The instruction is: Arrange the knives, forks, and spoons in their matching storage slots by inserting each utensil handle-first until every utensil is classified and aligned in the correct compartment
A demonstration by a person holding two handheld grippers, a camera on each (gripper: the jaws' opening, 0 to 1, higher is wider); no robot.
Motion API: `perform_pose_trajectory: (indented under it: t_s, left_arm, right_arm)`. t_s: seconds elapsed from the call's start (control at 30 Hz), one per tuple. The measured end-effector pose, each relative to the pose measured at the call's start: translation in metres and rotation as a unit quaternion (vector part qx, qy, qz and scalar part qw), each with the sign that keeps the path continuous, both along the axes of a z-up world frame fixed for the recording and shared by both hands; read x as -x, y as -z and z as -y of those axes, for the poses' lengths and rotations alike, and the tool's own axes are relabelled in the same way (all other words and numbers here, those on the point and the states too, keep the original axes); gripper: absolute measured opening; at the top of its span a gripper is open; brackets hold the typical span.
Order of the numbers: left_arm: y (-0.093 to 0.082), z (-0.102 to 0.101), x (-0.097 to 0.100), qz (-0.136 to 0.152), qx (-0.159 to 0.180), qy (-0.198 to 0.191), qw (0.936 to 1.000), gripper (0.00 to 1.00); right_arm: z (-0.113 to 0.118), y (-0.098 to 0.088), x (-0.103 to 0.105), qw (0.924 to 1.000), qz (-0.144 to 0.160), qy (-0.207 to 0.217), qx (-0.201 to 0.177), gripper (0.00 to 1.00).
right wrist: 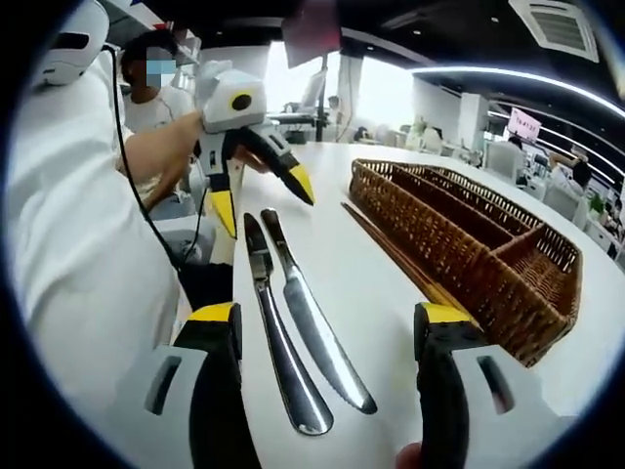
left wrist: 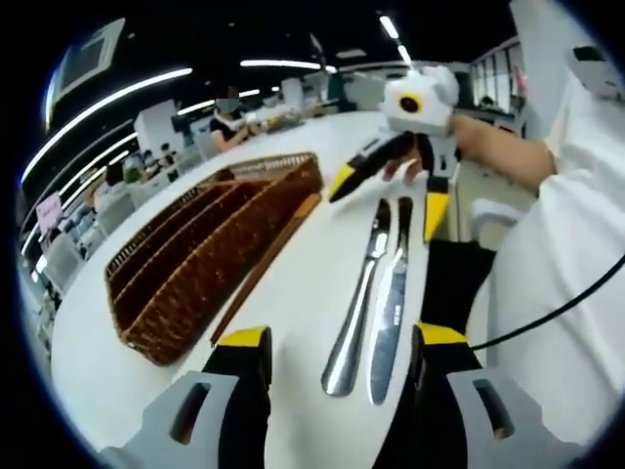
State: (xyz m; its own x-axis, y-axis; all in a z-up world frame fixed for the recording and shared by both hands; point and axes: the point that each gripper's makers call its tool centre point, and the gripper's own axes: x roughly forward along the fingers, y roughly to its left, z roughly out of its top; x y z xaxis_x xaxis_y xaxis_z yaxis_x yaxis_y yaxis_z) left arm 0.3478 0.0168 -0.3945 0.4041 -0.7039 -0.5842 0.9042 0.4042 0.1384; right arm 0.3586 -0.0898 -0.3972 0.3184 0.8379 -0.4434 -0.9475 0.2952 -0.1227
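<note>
Both tongs (left wrist: pixel 342 357) (right wrist: pixel 327 337) wide open, empty, above knives (left wrist: pixel 376 293)

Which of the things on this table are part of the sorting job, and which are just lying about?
Part of the job:
- two knives, side by side on the white table
- wicker tray with long compartments, nothing in those that show
- left gripper and right gripper, both open

Just lying about:
- chopsticks beside the tray
- chairs and desks in the background

both the left gripper (left wrist: pixel 342 352) and right gripper (right wrist: pixel 327 327) gape wide, facing each other.
</note>
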Motion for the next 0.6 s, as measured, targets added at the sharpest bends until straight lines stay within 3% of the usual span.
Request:
perform_pose_trajectory:
  t_s: [0.23, 0.6]
  left_arm:
    - [-0.011, -0.001, -0.016, 0.004, 0.017, -0.002, 0.9998, 0.57]
    - [-0.006, -0.005, -0.036, 0.007, -0.008, 0.000, 0.9999, 0.55]
  right_arm:
    - [-0.003, -0.008, -0.008, 1.0000, 0.008, 0.001, -0.001, 0.74]
    - [0.001, -0.010, -0.028, 0.9995, 0.021, 0.019, 0.010, 0.74]
